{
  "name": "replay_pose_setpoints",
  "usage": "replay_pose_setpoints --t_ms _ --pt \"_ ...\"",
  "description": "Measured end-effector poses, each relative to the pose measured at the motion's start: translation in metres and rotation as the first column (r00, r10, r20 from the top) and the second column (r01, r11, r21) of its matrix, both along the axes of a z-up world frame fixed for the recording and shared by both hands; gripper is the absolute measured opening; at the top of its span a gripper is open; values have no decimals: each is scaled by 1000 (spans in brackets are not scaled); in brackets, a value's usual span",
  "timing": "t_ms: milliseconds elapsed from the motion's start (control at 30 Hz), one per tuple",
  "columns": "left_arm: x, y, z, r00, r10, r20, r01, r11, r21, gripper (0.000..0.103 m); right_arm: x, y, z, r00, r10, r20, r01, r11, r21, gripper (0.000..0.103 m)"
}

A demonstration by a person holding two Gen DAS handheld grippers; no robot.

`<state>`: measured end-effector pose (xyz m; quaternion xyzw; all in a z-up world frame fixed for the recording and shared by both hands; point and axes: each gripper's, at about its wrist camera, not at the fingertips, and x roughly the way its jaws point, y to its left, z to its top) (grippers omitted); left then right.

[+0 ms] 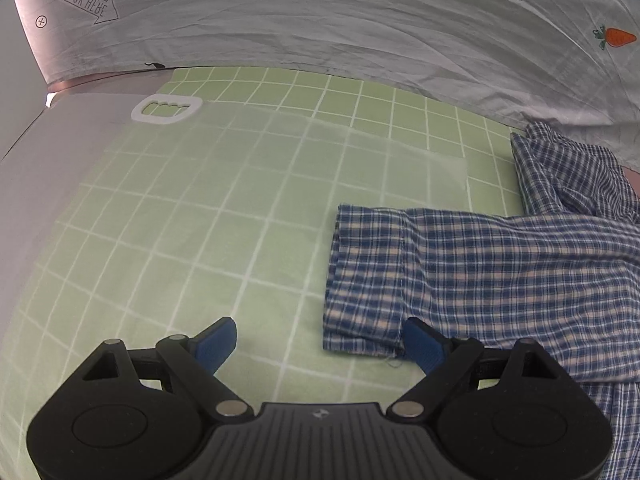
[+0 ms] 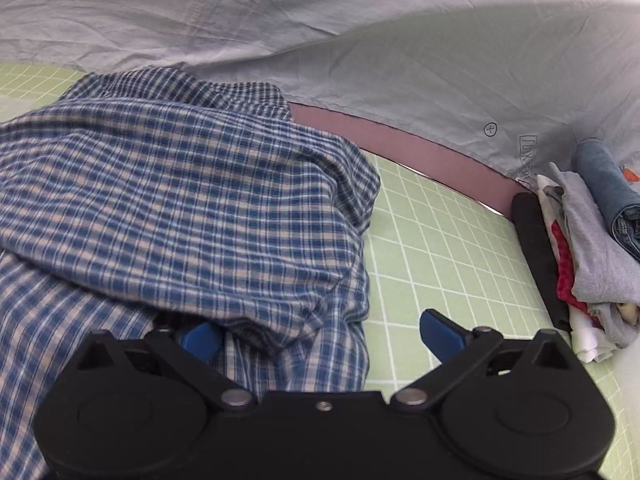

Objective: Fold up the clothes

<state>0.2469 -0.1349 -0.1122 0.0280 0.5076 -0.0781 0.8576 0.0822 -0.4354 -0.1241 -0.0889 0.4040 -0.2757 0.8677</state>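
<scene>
Green mat [image 1: 224, 208] left of plaid shirt [image 1: 480, 264] lies open; folded clothes pile [image 2: 592, 256] blocks the desk's right edge.

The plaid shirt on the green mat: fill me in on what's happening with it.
A person is folding a blue plaid shirt on a green grid mat with two handheld grippers. The left gripper is open at the sleeve cuff. The right gripper is open too, straddling a bunched fold of the shirt. Neither grips the cloth. A pile of folded clothes sits at the mat's right.
</scene>
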Motion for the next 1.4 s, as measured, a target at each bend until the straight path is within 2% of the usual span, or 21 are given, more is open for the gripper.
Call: replay_pose_setpoints --t_ms 100,267,367,433,467,500,700,800,900,1067,1233,1400 --pt "4 -2 -3 1000 -3 6 3 1000 -13 88 -3 -12 15 992 -55 115 46 996 78 103" --pt "5 -8 -9 1000 -8 19 9 999 -31 73 -12 -31 41 946 -154 284 79 962 261 103" --pt "3 -14 -6 998 -49 50 51 998 -41 48 -10 -32 44 942 -162 293 72 953 295 103" --pt "4 -16 -4 996 -65 57 68 996 -59 23 -9 -30 45 941 -159 299 62 949 309 103" --pt "4 -17 -3 996 -67 64 71 995 -63 15 -8 -29 46 940 -158 303 58 947 315 103" --pt "5 -17 -1 995 -67 72 72 995 -63 11 -8 -27 47 938 -157 308 53 946 320 103" --pt "10 4 23 986 26 164 -14 997 -77 10 -1 -23 42 952 -120 283 19 941 337 103" --pt "15 11 12 991 42 131 -32 997 -75 11 7 -19 28 977 -81 198 7 938 348 103" --pt "14 14 1 994 52 99 -45 996 -76 11 4 -19 20 987 -72 143 11 921 389 103" --pt "11 12 -4 993 47 108 -41 997 -58 11 -23 -28 24 986 -85 145 17 908 418 103" --pt "13 12 -5 993 56 103 -50 997 -61 13 -56 -53 32 967 -146 210 23 866 499 103" --pt "14 15 -6 992 74 97 -67 995 -74 19 -60 -84 24 936 -248 251 42 786 617 103"
